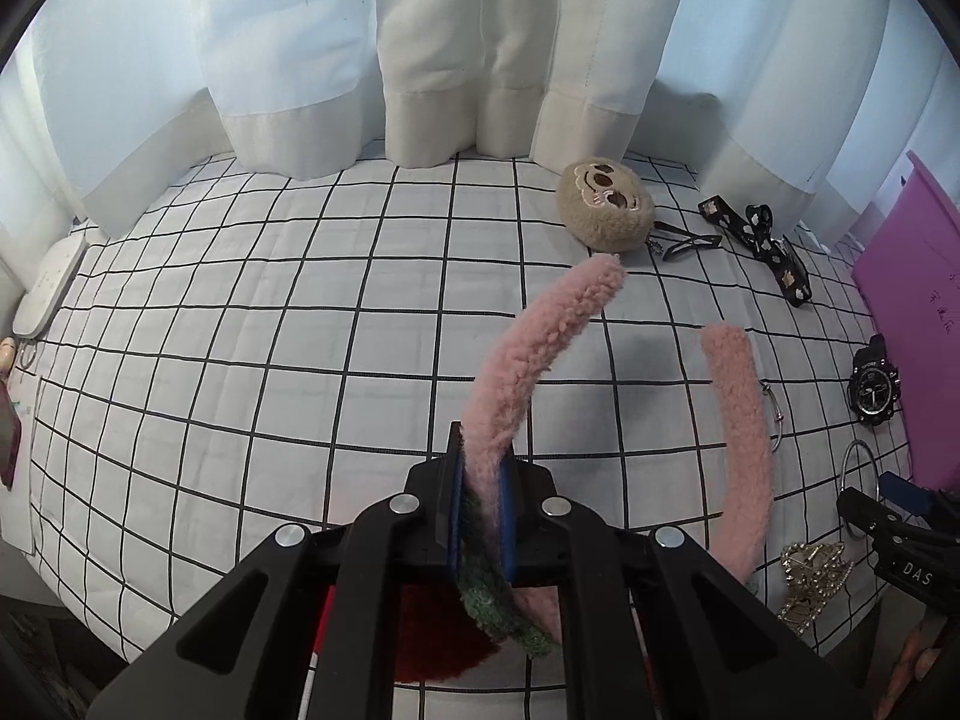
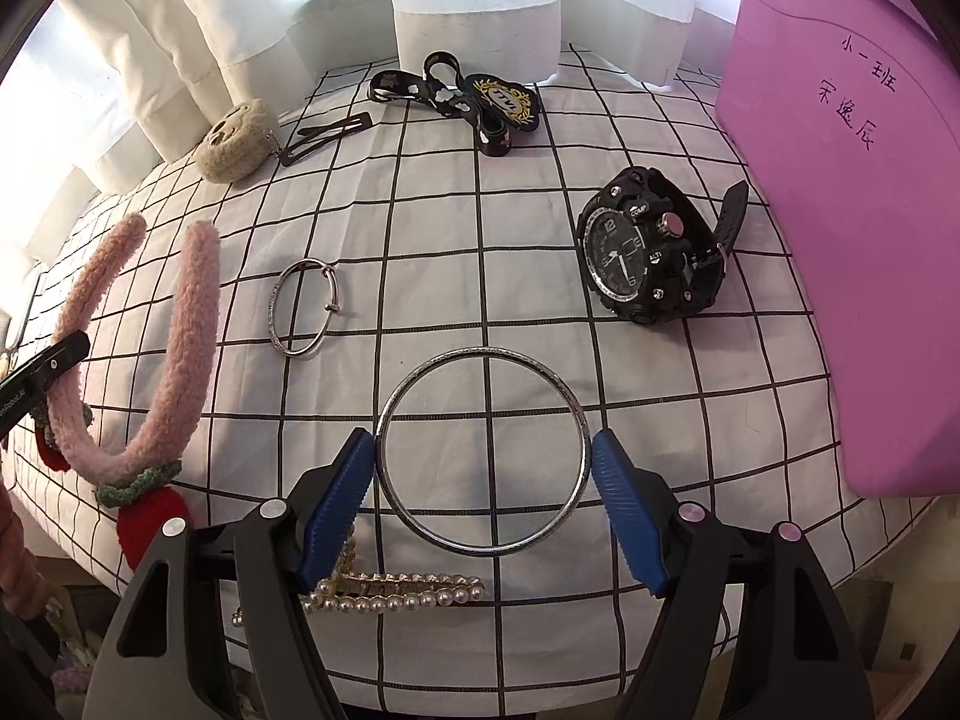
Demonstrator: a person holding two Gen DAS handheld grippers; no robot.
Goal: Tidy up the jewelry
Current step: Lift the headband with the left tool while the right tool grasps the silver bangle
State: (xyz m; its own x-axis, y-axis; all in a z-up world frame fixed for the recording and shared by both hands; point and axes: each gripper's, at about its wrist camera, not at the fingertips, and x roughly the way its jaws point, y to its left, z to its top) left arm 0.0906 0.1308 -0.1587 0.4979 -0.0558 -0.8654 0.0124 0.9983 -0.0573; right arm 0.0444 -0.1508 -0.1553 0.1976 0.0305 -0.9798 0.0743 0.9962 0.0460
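Between the right claw's blue pads lies a large silver bangle, flat on the grid-checked surface. Jaws wide, one pad at each side of the ring; whether they touch the metal, can't tell. Left claw is clamped tight on a fuzzy pink headband, lifted, both ends pointing away from the claw, green and red trim hanging below the grip.

Step in hand, my read: headband already picked up, bangle about to be gripped. Next move calls for closing squarely across the ring without skidding it on the cloth, then lifting; thin hard rim, could pop out sideways.

Ahead-left of the right claw: a smaller silver bracelet. Ahead-right: black sport watch, just beside a pink storage box with handwriting on it, likely the destination. Far ahead: black patterned bow clip, dark snap hair clips, tan plush face charm. Under the claw's near side: pearl hair clip.

Surface is a white cloth with black grid lines, slightly wrinkled. White curtains hang along the far edge, daylight behind them. Gold rhinestone piece sits right of the left claw.
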